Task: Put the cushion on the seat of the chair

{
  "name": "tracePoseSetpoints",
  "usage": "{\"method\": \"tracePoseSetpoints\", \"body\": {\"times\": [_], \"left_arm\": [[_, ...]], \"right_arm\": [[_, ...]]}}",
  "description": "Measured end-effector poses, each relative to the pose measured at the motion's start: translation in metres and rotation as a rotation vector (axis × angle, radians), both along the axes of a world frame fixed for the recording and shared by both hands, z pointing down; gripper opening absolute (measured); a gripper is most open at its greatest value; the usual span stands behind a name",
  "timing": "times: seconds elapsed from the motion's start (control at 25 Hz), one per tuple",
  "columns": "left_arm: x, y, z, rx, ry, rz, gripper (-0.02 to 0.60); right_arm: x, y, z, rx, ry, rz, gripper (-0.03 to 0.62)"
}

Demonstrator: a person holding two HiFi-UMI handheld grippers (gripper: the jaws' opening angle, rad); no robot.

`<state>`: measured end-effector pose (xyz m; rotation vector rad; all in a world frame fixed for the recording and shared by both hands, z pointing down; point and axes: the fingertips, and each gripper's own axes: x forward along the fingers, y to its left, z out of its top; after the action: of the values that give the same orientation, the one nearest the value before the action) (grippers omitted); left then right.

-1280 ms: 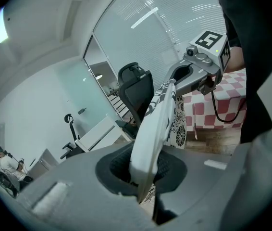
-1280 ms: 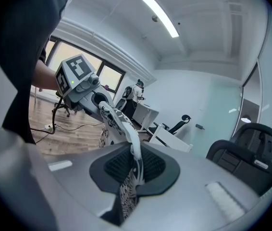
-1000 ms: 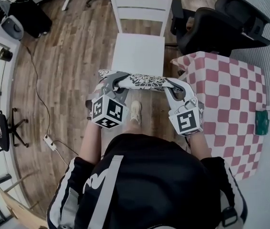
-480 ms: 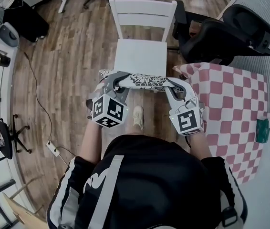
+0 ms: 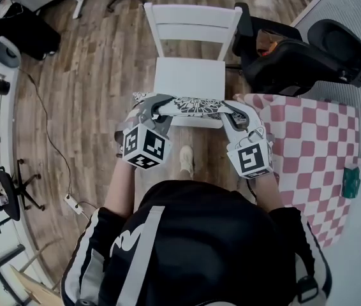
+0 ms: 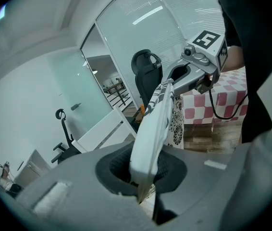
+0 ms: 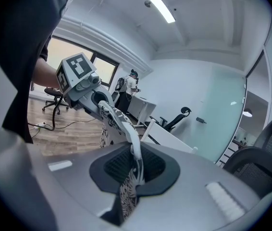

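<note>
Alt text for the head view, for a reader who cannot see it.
A person grips a patterned cushion at both ends, left gripper and right gripper shut on it, overlapping the front of a white chair. A red-checked table stands at right.

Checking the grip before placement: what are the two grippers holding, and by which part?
Both hold the patterned cushion: the left gripper pinches its left end, the right gripper its right end.

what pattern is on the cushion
The cushion is white with a black floral print, clearest in the head view.
</note>
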<state>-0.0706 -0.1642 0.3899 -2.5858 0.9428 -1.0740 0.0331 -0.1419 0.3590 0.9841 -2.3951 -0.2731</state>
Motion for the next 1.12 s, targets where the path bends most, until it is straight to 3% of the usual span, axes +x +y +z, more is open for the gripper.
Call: {"method": "tracePoseSetpoints", "body": {"times": [0.56,1.12], "left_arm": [[-0.016,-0.057,0.012,-0.015,0.012,0.017,0.025],[-0.016,-0.081,0.032,-0.053,0.007,-0.034,0.025]], "right_arm": [[-0.014,-0.057,0.013,0.002,0.015,0.03,0.015],[-0.021,-0.094,0.024,-0.013,0.008,-0.105,0.015]]}}
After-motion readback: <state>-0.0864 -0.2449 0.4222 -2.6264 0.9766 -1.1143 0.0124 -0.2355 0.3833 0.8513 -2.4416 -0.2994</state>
